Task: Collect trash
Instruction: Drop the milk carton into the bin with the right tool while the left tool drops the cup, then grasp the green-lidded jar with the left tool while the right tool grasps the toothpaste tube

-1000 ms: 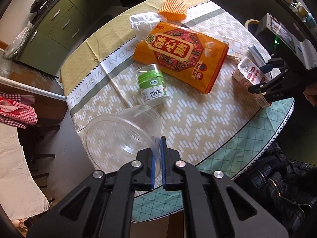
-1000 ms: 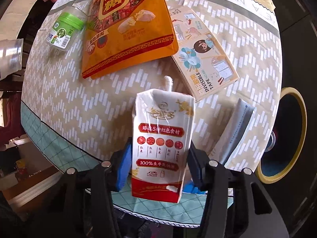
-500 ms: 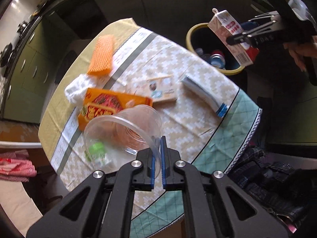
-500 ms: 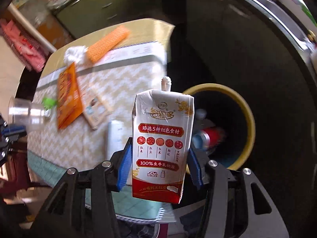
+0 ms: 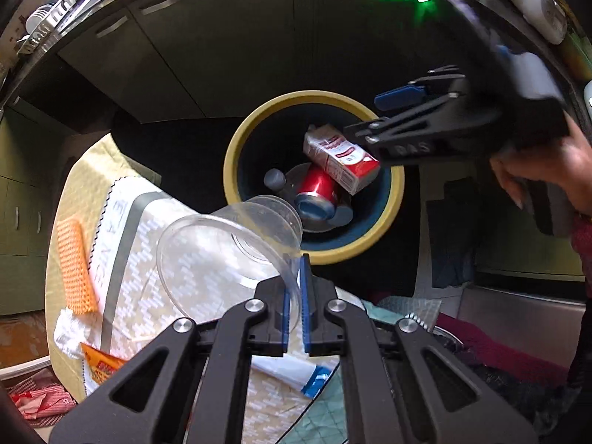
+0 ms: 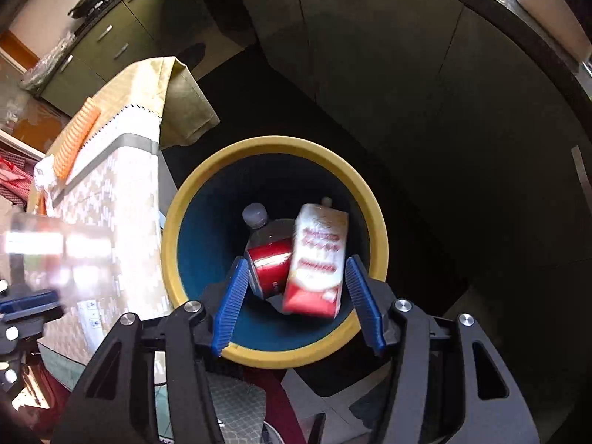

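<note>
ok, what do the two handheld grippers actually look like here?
Both match: the left gripper and right gripper have matte black cut-out linkage arms, silver pivot screws and blue ribbed pads. Seen from the left wrist, the right gripper bears faint "DAS" lettering, with a green light on its body. No cables visible.

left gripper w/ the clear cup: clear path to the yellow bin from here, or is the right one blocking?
Probably yes. The left gripper pinches the clear cup at the yellow bin rim. The right gripper, just opened over the far side, has dropped the carton; the near side looks free.
</note>
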Demonstrator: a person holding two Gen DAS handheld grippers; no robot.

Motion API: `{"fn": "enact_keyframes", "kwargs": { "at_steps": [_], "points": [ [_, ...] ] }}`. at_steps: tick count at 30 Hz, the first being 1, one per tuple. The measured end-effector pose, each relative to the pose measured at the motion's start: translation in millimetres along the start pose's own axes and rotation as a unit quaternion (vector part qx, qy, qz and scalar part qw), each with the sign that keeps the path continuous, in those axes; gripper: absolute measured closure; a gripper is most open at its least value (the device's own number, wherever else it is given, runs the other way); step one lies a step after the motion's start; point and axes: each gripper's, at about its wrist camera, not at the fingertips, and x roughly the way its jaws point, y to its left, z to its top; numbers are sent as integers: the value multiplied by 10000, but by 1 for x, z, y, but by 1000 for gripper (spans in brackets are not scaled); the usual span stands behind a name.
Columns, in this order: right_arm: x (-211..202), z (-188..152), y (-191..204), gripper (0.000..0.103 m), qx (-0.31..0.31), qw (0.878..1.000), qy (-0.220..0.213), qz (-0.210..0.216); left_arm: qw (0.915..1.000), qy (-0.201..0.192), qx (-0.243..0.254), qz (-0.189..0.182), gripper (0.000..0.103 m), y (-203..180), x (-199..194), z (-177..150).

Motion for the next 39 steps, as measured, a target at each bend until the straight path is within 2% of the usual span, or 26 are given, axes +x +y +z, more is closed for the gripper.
{"fn": "enact_keyframes", "kwargs": {
  "at_steps": [3,8,9,11,13,18,22,26,30,32,34,37,39],
  "points": [
    [-24,-21,-12,44,52,9993,-206,303,9997,219,3,-62,98,-5,33,25],
    [-38,-58,-24,43,24,9985,-144,531,9983,558,-95,-96,97,-7,77,49],
    [-41,-63,-27,43,36,9984,-133,545,9981,598,-115,-93,92,-7,81,51],
    [-46,-70,-30,43,47,9985,-154,523,9980,619,-119,-3,77,-7,86,57],
    [-52,-76,-29,43,83,9985,-212,497,9982,573,-161,14,47,-6,85,60],
    [-74,-84,-29,43,131,9983,-443,364,9992,351,-170,35,45,5,53,44],
    [-90,-84,-25,43,75,9981,-531,299,9992,92,-377,74,45,31,2,0],
    [-95,-81,-11,43,-97,9980,-558,283,9963,-1,-801,304,45,73,-38,-70],
    [-92,-73,15,43,-343,9978,-502,275,9892,-15,-1350,574,32,116,-63,-152],
    [-89,-69,35,43,-503,9972,-444,334,9835,67,-1683,667,29,138,-62,-192],
    [-82,-66,58,43,-713,9961,-364,377,9740,192,-2115,786,29,164,-55,-230],
    [-75,-63,96,43,-1060,9932,-239,412,9585,415,-2638,996,30,205,-40,-269],
    [-69,-64,121,43,-1274,9908,-145,424,9467,582,-3020,959,30,229,-26,-288]
  ]
}}
